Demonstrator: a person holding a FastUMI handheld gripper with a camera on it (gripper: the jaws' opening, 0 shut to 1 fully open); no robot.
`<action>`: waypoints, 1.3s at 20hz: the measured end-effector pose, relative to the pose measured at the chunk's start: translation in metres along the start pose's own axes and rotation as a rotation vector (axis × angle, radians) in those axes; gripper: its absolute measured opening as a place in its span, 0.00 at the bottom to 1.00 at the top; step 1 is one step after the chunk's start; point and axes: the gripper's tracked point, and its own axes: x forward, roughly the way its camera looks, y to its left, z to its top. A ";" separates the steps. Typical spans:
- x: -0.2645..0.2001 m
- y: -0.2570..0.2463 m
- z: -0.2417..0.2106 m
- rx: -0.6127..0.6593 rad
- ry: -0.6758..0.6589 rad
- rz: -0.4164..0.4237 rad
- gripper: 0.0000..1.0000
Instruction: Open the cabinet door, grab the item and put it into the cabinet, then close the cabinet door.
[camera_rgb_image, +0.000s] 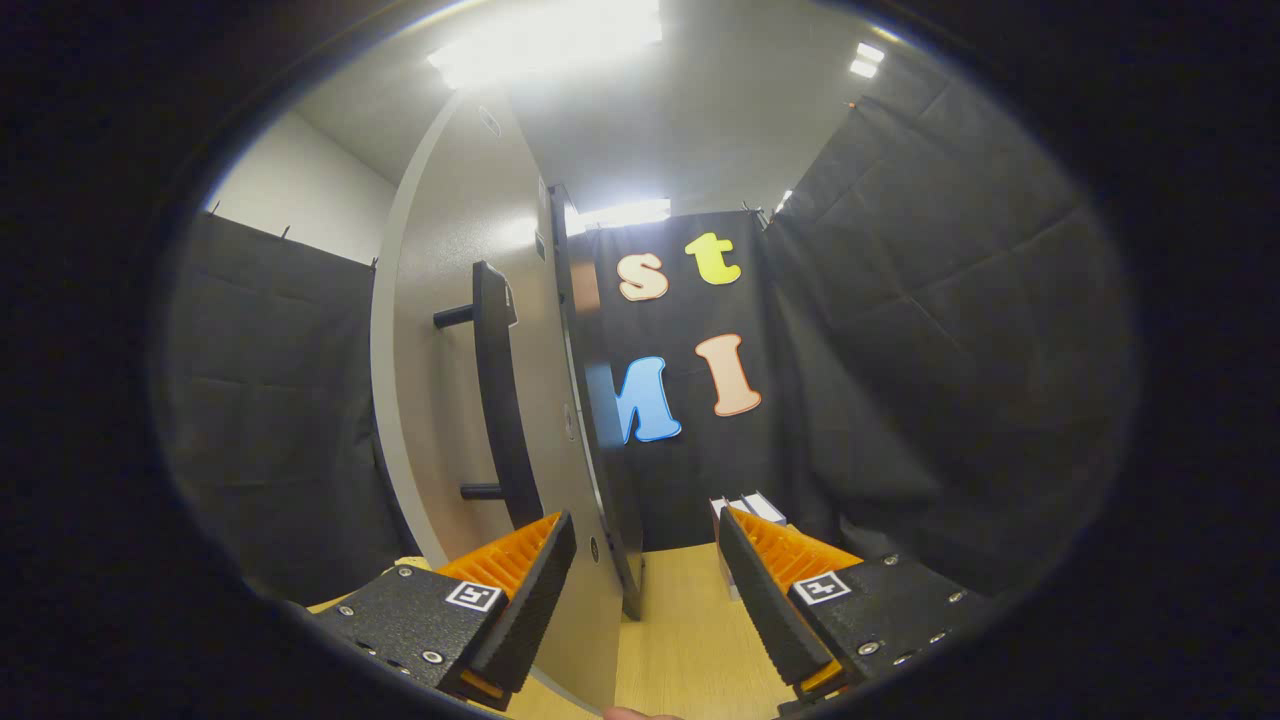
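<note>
Two fingers (645, 590) stood wide apart and empty, straddling the edge of the stiff, light-swinging cabinet door (440, 400), whose dark bar handle (497, 400) looked the surest hold, while a small white box (748, 508) waited beyond on the counter (680, 640).

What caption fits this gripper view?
Open gripper straddling the edge of the grey cabinet door, near its black handle, above the wooden table.

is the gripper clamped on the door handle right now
No: the gripper is open, its fingers spread either side of the cabinet door edge, and the dark bar handle stands untouched beyond the left finger.
</note>
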 end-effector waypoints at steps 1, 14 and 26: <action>0.001 0.001 -0.002 0.030 0.013 0.000 0.90; 0.006 0.073 -0.013 0.033 0.030 0.146 0.89; 0.033 0.167 -0.035 0.039 0.007 0.279 0.89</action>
